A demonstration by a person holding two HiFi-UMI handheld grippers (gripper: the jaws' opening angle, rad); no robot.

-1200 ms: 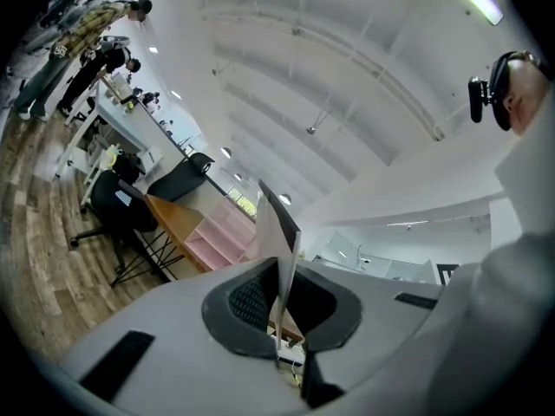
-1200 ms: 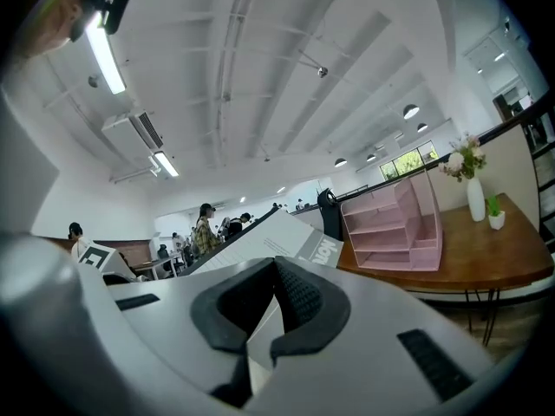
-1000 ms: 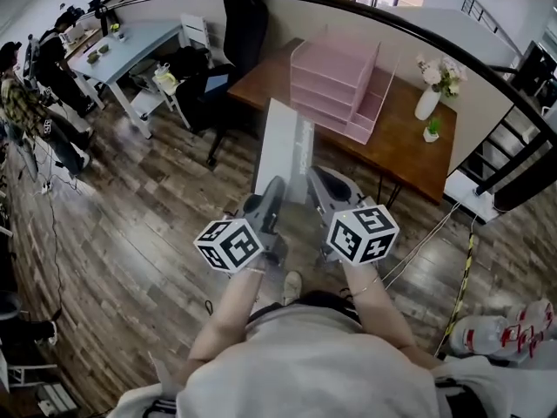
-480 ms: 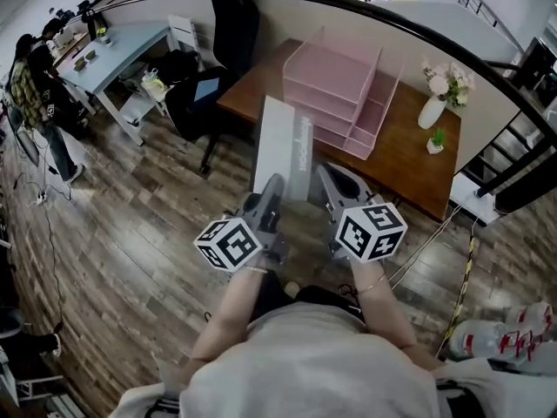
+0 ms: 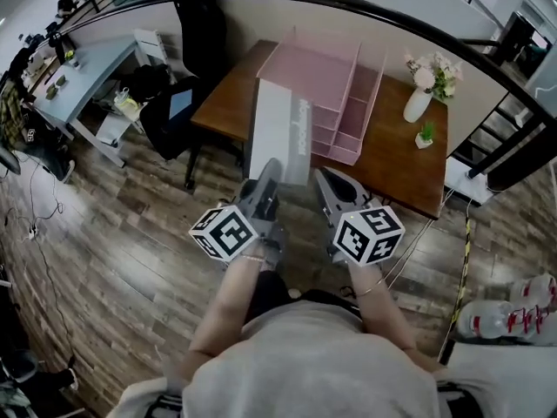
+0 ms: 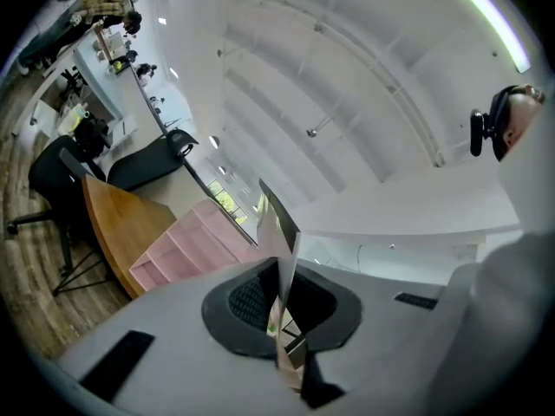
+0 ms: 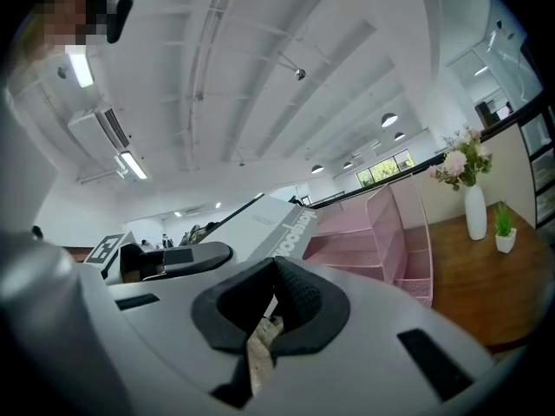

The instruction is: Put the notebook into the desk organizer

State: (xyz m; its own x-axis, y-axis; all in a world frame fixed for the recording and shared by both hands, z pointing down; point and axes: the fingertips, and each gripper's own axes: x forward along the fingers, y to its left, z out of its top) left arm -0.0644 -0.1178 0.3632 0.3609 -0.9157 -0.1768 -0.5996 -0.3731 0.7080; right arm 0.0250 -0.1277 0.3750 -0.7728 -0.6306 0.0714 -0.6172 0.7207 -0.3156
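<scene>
A grey-white notebook [image 5: 280,129] stands upright in the air, its top edge overlapping the pink desk organizer [image 5: 335,77] in the head view. My left gripper [image 5: 271,172] is shut on the notebook's lower edge. In the left gripper view the thin notebook [image 6: 279,232] runs edge-on between the pads of the left gripper [image 6: 282,297], with the organizer [image 6: 186,250] beyond. My right gripper [image 5: 327,183] hangs just right of the notebook, shut and holding nothing. The right gripper view shows that gripper [image 7: 273,306], the notebook [image 7: 276,225] to its left and the organizer [image 7: 373,232] ahead.
The organizer sits on a brown wooden desk [image 5: 400,159] against a low partition wall. A white vase of flowers [image 5: 418,103] and a small potted plant [image 5: 425,133] stand at the desk's right. Black office chairs [image 5: 196,24] and a light blue table [image 5: 78,72] are at left.
Both grippers and the notebook have come closer to the desk. The notebook's top now overlaps the organizer in the head view. The grip is unchanged.
</scene>
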